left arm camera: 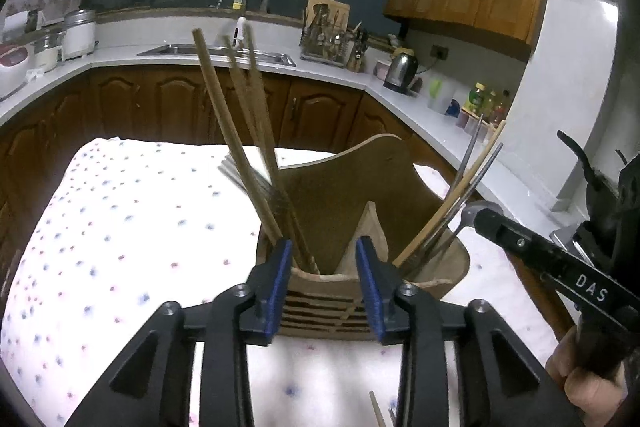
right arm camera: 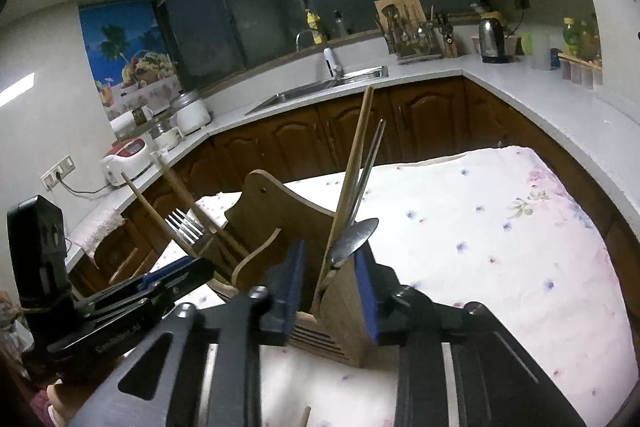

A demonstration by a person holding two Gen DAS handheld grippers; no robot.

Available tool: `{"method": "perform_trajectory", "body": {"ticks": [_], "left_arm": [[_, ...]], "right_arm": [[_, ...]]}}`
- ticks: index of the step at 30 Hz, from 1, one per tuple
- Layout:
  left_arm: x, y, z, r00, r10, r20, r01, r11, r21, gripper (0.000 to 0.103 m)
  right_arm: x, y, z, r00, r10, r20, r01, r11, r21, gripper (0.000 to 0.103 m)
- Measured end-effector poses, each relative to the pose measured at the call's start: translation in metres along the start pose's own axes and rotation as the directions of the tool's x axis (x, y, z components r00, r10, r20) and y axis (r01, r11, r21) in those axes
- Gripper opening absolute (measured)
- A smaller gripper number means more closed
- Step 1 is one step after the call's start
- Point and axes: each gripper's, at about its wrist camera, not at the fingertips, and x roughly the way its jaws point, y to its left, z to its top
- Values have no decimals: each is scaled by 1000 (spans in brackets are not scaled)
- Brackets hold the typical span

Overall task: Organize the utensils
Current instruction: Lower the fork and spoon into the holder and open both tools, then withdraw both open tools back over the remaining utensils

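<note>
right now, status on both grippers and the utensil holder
Left gripper open, straddling wooden utensil holder, nothing held. Right gripper open around spoon, pads off it. Chopsticks stand in holder. Nothing in the way.

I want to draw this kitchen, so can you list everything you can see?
wooden holder: one, brown, on the table between both grippers
wooden chopsticks: several, tan, standing in the holder's left side
forks: a few, silver, left side
spoon: one, silver, right side
tablecloth: one, white with dots, over the table
sink: one, steel, far counter
kettle: one, steel, counter
rice cooker: one, white and red, counter
left gripper: blue fingers, open
right gripper: blue fingers, open
</note>
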Motion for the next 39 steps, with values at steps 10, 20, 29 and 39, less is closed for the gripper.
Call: {"method": "perform_trajectory", "body": {"ticks": [10,20,29,39], "left_arm": [[-49,8,-21,999,30,42,-29,1000,-9,66],[-106,14,-50,992,110,62,-109,994,-29,94],[-180,20,-90,990,114,77,-109,991,-75,98],[-246,12,-151,988,123,97,-118,992,-53,102]], "right_arm": [[-20,-4,-8,1000,2,9,-3,999,42,46],[-51,8,-29,999,40,29,-41,998,49,79],[-102,27,-72,996,70,57,-73,996,58,87],[-166,42,-150,994,15,110,-19,999,38,93]]}}
